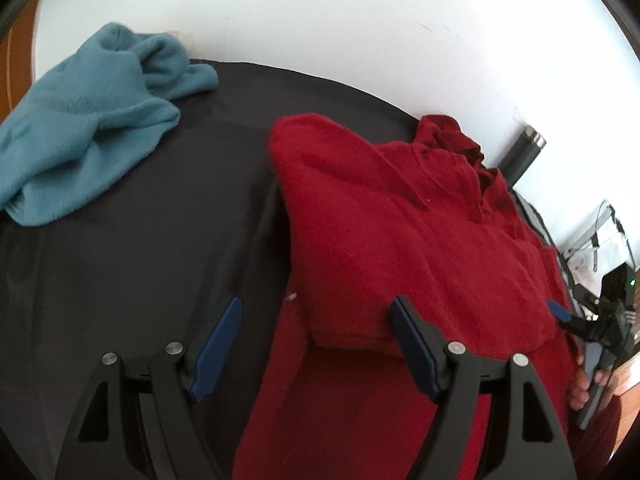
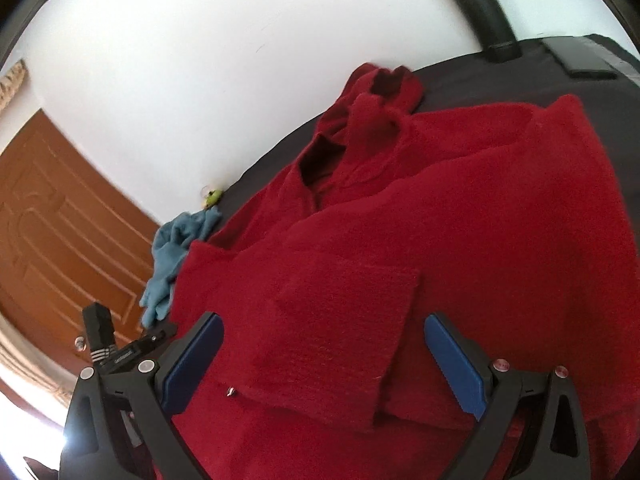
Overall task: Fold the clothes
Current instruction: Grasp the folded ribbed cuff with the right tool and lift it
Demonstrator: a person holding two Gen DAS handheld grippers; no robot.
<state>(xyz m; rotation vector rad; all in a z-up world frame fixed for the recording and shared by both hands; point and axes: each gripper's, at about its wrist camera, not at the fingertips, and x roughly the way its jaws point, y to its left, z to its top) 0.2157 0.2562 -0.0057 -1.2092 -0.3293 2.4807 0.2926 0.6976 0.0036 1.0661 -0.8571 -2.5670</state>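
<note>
The red garment (image 1: 420, 232) lies partly folded on the dark bench (image 1: 140, 260). The left hand-held gripper (image 1: 316, 320) stands released over its near-left edge; the right hand-held gripper (image 2: 324, 332) gapes, cloth between its unclenched fingers.

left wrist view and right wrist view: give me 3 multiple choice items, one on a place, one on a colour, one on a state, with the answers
1. Where does the crumpled garment lie relative to the red sweater in the left wrist view?
A. to its left
B. on top of it
C. under it

2. What colour is that crumpled garment?
A. yellow
B. teal blue
C. white

3. How do the right gripper's jaws stand?
A. shut on the sweater
B. open over the sweater
C. shut on nothing

Answers:
1 A, it sits apart on the dark cloth, left of the sweater.
2 B, it is teal blue in both views.
3 B, the blue pads stand wide apart with red fabric showing between them, unpinched.
</note>
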